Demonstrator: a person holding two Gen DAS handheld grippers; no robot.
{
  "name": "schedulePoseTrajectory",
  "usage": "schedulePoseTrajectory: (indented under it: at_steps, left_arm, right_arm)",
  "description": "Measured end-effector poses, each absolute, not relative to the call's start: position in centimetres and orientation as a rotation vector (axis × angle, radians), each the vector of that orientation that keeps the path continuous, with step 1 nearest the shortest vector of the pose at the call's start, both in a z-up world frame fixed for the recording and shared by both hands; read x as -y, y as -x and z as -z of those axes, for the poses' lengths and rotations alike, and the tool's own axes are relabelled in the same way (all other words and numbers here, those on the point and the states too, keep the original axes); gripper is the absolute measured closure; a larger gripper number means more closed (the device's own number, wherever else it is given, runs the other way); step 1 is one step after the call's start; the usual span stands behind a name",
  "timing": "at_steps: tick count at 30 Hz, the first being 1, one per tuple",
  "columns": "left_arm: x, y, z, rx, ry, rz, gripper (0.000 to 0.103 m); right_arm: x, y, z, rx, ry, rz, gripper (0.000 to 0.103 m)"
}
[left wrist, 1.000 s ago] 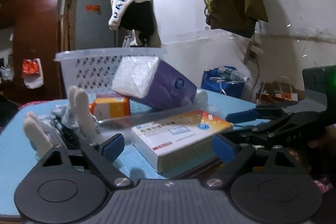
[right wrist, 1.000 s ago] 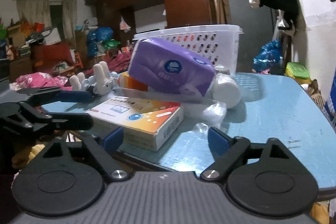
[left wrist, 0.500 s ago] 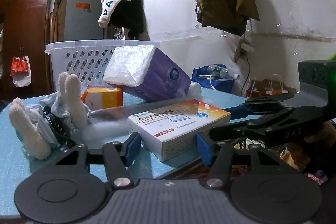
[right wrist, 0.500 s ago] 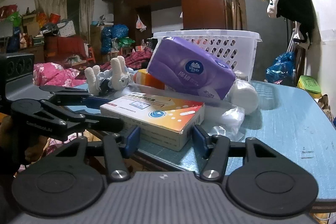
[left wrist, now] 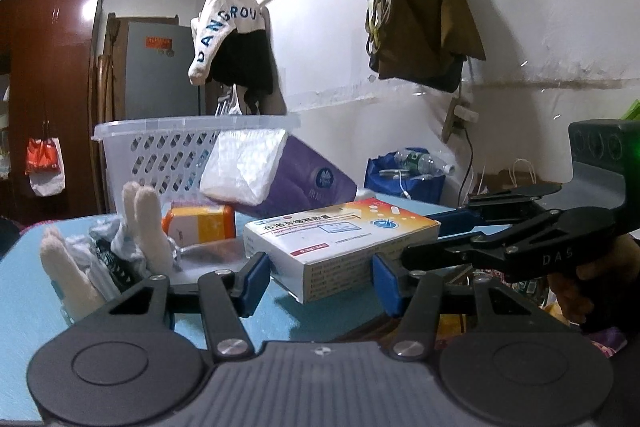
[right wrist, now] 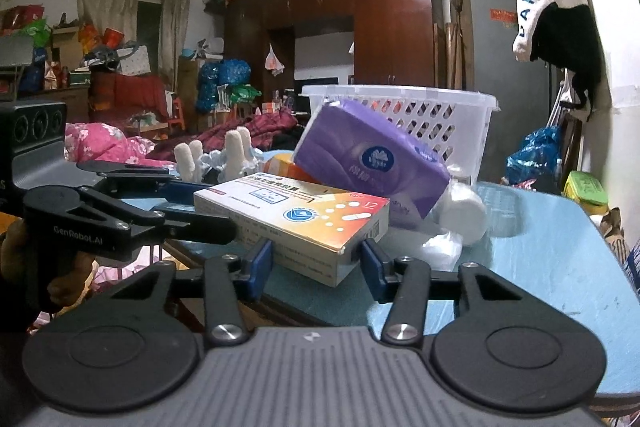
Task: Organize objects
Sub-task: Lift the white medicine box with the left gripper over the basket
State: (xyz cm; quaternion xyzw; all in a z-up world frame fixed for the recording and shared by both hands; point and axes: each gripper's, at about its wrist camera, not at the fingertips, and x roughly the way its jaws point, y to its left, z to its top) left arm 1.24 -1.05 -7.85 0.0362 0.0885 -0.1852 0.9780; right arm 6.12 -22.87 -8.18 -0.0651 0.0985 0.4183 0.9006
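Observation:
A white and orange medicine box (left wrist: 340, 239) lies at the near corner of the blue table (left wrist: 24, 291). My left gripper (left wrist: 320, 281) has its blue pads on either side of the box's near end, close to its sides. My right gripper (right wrist: 316, 263) brackets the box (right wrist: 296, 215) from the other corner in the same way. Whether either pair of pads presses the box is unclear. Behind the box lean a purple tissue pack (left wrist: 280, 173), an orange box (left wrist: 200, 229) and a plush toy (left wrist: 120, 247).
A white laundry basket (left wrist: 160, 147) stands at the back of the table. A white roll (right wrist: 464, 215) and crumpled clear plastic (right wrist: 444, 247) lie right of the tissue pack. Clothes hang on the wall (left wrist: 232, 35). The table edge runs just under both grippers.
Both grippers have moved in toward the medicine box and narrowed their jaws, from wide open to pads close beside the box.

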Motion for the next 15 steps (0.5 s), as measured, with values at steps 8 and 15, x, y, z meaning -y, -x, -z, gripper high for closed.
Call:
schedulePoseTrajectory:
  at_steps: [8, 15]
  left_arm:
    - [1.2, -0.4, 4.4, -0.086, -0.106, 0.359, 0.044]
    - [0.6, -2.9, -2.6, 0.023, -0.168, 0.34, 0.044]
  right_arm:
    - [22.5, -5.5, 4.7, -0.113, 0.167, -0.846, 0.052]
    - [21.2, -7.4, -1.4, 0.006, 0.197, -0.81, 0.052]
